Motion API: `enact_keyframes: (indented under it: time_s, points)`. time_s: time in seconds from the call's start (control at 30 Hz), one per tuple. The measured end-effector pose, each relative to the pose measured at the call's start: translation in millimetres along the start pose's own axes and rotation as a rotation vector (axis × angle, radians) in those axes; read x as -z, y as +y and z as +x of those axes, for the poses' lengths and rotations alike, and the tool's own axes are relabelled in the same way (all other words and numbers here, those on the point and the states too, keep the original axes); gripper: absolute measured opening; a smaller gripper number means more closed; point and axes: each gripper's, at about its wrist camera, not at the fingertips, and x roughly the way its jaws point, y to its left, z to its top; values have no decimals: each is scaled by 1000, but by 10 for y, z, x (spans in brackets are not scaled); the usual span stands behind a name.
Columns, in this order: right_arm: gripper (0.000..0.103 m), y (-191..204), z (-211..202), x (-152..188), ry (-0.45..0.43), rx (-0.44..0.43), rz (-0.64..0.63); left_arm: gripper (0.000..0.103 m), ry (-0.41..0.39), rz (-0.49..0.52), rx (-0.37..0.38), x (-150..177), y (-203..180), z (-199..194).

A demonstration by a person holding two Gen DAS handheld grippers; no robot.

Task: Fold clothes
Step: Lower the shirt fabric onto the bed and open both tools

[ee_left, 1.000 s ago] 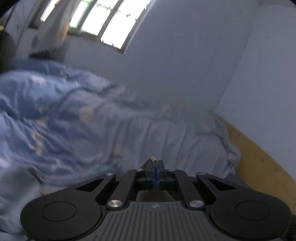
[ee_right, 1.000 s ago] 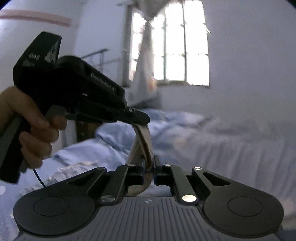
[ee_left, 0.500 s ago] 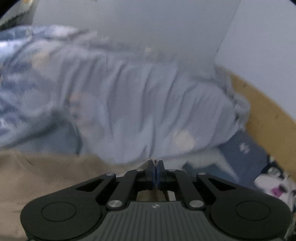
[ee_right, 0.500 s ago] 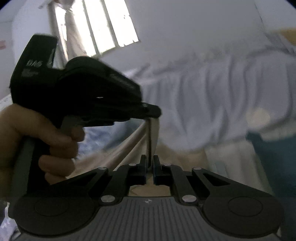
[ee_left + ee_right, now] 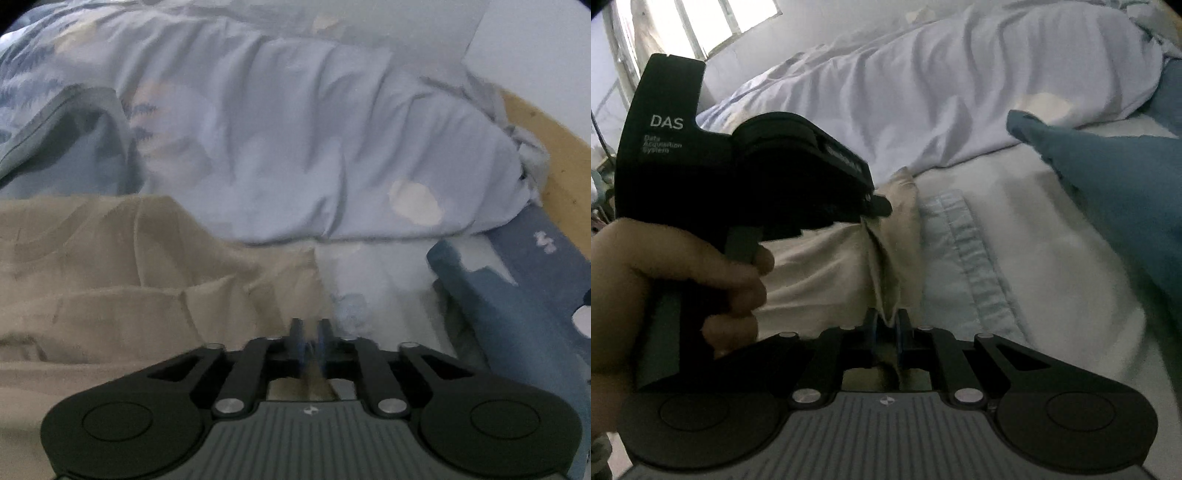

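A beige garment (image 5: 110, 266) lies spread and creased on the bed at the left of the left wrist view. My left gripper (image 5: 309, 328) is shut on its edge, with cloth between the fingers. In the right wrist view the same beige garment (image 5: 894, 240) runs as a bunched strip from the left gripper (image 5: 877, 205), held by a hand, down to my right gripper (image 5: 886, 325). The right gripper is shut on that strip. Both grippers sit low, close over the mattress.
A crumpled light blue duvet (image 5: 295, 147) fills the back of the bed. A dark blue cloth (image 5: 517, 280) lies at the right, also in the right wrist view (image 5: 1108, 177). White sheet (image 5: 1034, 258) lies under the grippers. A wooden bed frame (image 5: 554, 147) runs along the right.
Both grippers have come down from pointing at the wall and window to low over the bed, carrying the beige garment, which now lies spread on the mattress.
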Motion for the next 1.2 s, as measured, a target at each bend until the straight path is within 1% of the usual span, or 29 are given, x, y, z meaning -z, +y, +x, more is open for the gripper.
enact_keyframes:
  time_s: [0.03, 0.07, 0.1, 0.13, 0.17, 0.23, 0.3, 0.37, 0.43, 0.47, 0.5, 0.53, 0.57, 0.67, 0.73, 0.8, 0.87, 0.93, 1.0, 1.1, 1.2]
  points:
    - [10, 26, -52, 34, -5, 27, -9, 34, -27, -16, 27, -13, 23, -61]
    - [11, 48, -101, 65, -10, 54, -16, 42, -55, -28, 50, -36, 37, -134]
    - [12, 43, -133, 72, -20, 82, -13, 53, -88, -35, 68, -52, 51, -245]
    - [12, 37, -194, 75, -31, 104, -5, 62, -121, -38, 80, -55, 77, -381]
    - [12, 32, -254, 77, -42, 124, 3, 63, -149, -48, 93, -56, 119, -533]
    - [13, 32, -364, 66, -63, 119, 19, 64, -174, -62, 120, -61, 242, -812]
    - [13, 66, -564, 88, -85, 93, 17, 64, -203, -55, 112, -49, 410, -1144]
    - [15, 135, -801, 136, -100, 67, 1, 64, -244, -53, 74, -43, 653, -1518]
    - [24, 180, -1024, 206, -116, 21, -19, 65, -297, -56, 7, -38, 932, -1911]
    - [33, 199, -1111, 249, -126, 2, -29, 65, -332, -56, -42, -26, 1090, -2132]
    - [34, 219, -1194, 299, -133, -18, -36, 66, -366, -62, -92, -8, 1242, -2341]
    - [35, 233, -1227, 343, -133, -42, -44, 69, -398, -74, -142, 17, 1389, -2537]
    - [35, 273, -1269, 412, -127, -67, -61, 70, -423, -94, -192, 54, 1534, -2718]
    - [35, 403, -1344, 603, -113, -131, -123, 71, -466, -178, -338, 208, 1964, -3210]
    - [35, 468, -1364, 688, -115, -153, -154, 71, -471, -224, -403, 346, 2207, -3448]
    - [35, 524, -1369, 729, -110, -169, -177, 71, -432, -235, -442, 512, 2370, -3530]
    - [35, 572, -1362, 735, -100, -181, -191, 71, -393, -231, -462, 671, 2478, -3522]
    - [35, 631, -1374, 703, -107, -192, -213, 71, -360, -213, -452, 786, 2520, -3481]
    - [38, 713, -1391, 654, -112, -203, -243, 71, -332, -157, -431, 840, 2503, -3387]
    - [41, 914, -1383, 476, -109, -227, -283, 71, -340, -70, -419, 830, 2433, -3246]
    - [42, 1305, -1376, 183, -131, -268, -347, 71, -339, -95, -388, 835, 2505, -3092]
